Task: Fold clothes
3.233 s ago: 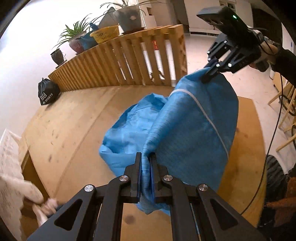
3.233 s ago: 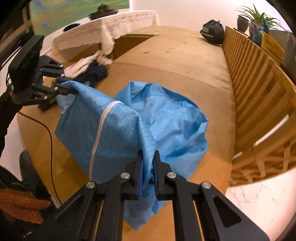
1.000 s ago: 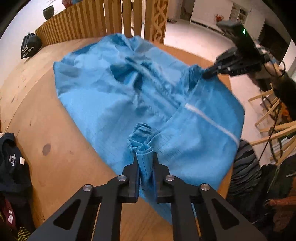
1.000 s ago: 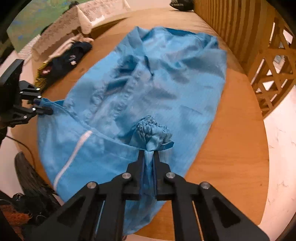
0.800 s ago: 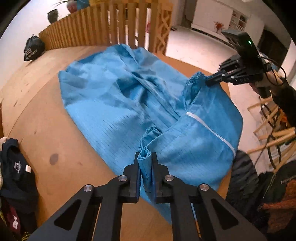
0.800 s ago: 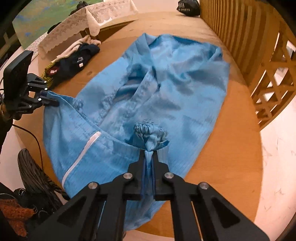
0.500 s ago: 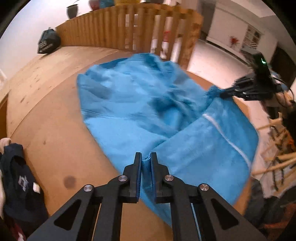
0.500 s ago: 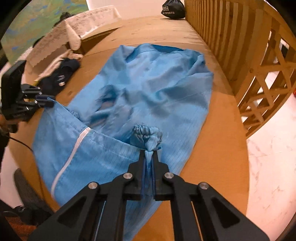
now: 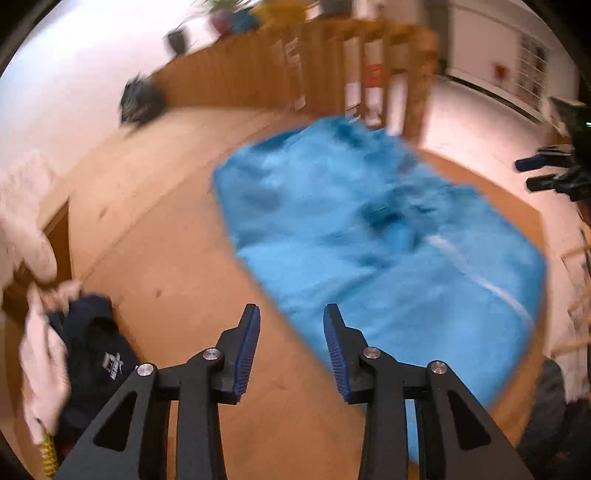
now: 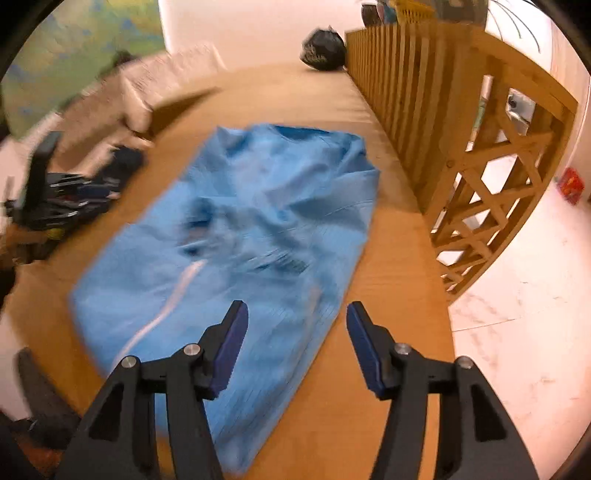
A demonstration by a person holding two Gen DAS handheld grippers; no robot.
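— What did we have in front of us?

— The blue garment point(image 9: 376, 251) lay spread on the wooden table point(image 9: 155, 229), rumpled through its middle, with a pale strip running along its near part. Its near end drooped over the table edge. Both views were smeared, so we could not read the finer folds.

— And our left gripper point(image 9: 290, 347)?

— Its jaws were opening, a clear gap between the blue pads, and nothing was between them. We saw bare wood through the gap, with the garment's edge just beside the right-hand pad.

— The right gripper point(image 10: 295, 339)?

— Its jaws were opening too, somewhat wider than the left, and held nothing. It hung over the garment's near corner: cloth showed under the left-hand finger and bare table under the other. From the left camera we also caught it at the far right edge, jaws apart, off past the table's rim.

— Anything else on the table?

— A dark piece of clothing point(image 9: 96, 350) with a small white print lay in a heap near the left side, next to some pale cloth point(image 9: 40, 369). A black bag point(image 10: 324, 45) sat at the far end against the slatted wooden railing point(image 10: 424, 110). Potted plants point(image 9: 221, 14) stood blurred along its top.
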